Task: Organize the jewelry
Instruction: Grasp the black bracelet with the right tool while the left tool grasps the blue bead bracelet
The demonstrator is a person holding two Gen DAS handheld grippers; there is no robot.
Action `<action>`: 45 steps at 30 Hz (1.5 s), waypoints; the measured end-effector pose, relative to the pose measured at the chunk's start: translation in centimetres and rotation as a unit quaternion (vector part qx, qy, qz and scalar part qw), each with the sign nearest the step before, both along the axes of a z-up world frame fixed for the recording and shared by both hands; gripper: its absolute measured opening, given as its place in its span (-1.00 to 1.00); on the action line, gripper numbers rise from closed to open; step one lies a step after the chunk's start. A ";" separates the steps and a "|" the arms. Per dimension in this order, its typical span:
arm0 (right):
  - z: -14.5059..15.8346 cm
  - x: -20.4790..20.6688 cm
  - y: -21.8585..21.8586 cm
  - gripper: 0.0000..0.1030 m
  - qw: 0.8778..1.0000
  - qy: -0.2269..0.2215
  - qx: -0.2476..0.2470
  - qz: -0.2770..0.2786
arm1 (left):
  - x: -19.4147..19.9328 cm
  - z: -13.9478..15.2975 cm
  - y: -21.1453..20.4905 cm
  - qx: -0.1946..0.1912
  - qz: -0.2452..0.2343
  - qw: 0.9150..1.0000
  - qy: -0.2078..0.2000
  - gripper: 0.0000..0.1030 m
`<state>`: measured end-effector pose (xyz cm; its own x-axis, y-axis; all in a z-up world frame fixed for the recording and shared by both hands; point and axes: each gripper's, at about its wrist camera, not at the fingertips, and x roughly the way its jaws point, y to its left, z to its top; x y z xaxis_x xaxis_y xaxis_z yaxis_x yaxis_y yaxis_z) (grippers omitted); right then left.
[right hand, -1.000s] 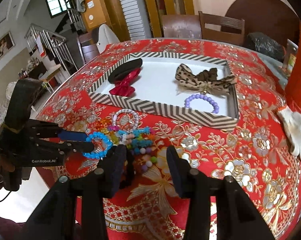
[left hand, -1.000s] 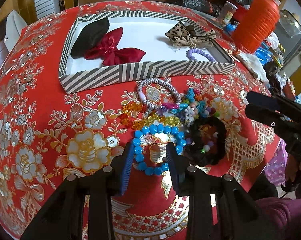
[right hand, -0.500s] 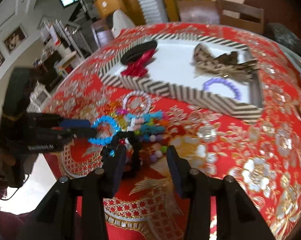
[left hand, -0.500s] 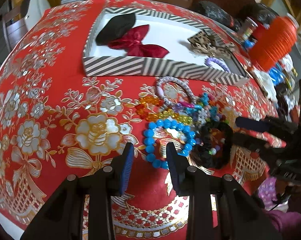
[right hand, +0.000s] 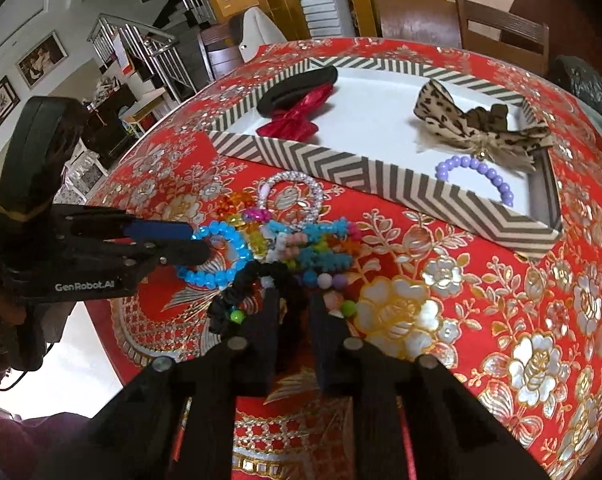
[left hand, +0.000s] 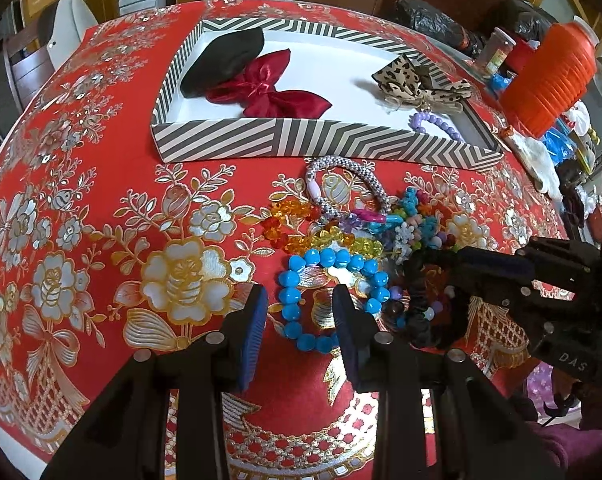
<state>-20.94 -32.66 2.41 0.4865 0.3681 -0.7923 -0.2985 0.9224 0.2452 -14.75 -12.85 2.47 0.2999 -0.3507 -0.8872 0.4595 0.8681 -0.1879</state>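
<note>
A heap of bead bracelets [left hand: 365, 236] lies on the red floral surface [left hand: 101, 240] near its front edge, just in front of a striped tray [left hand: 301, 144]. At the heap's front, a black scrunchie [right hand: 237, 292] rings a few loose beads, and the right gripper [right hand: 295, 300] stands over it. Its jaws have just been closing, and the scrunchie's fabric sits between them; they now stand close together, though whether the pads press on the fabric cannot be told. The left wrist view shows the same gripper reaching in from the right edge onto the scrunchie [left hand: 421, 312].

Beside the scrunchie, touching it, lies a blue bracelet [left hand: 325, 296]. The left gripper [left hand: 299, 320] hangs over it, jaws apart, one side of the ring lying between them without contact.

A silver bangle [left hand: 349, 188] rests at the heap's back, just before the tray wall. Inside the tray, a black pad [left hand: 221, 60] and a red bow [left hand: 269, 88] fill the left end; a leopard bow [left hand: 417, 84] and a purple bracelet [left hand: 437, 122] lie at the right. An orange jug [left hand: 549, 80] stands past the tray's right corner.
</note>
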 end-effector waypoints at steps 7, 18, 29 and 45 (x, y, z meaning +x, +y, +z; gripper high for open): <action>-0.3 0.0 0.4 -0.88 1.000 0.000 -0.008 0.006 | -0.3 0.0 0.0 0.001 -0.001 1.000 -0.009 -0.68; 3.7 -0.5 -2.1 -0.89 0.999 -0.048 0.007 -0.017 | -0.2 2.1 1.2 -0.046 0.001 0.999 -0.011 -1.00; 6.4 0.6 -4.9 -0.89 0.996 -0.078 0.008 -0.049 | 0.4 5.5 1.3 -0.037 -0.002 0.998 -0.054 -1.00; 7.8 3.5 -5.9 -0.89 0.994 -0.095 -0.006 -0.059 | 5.0 9.7 0.1 -0.014 -0.001 0.993 -0.119 -1.00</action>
<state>-17.42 -38.54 10.22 0.6667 0.2902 -0.6865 -0.2270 0.9564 0.1838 -9.80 -12.71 12.18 0.4994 -0.3743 -0.7813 0.4953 0.8633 -0.0970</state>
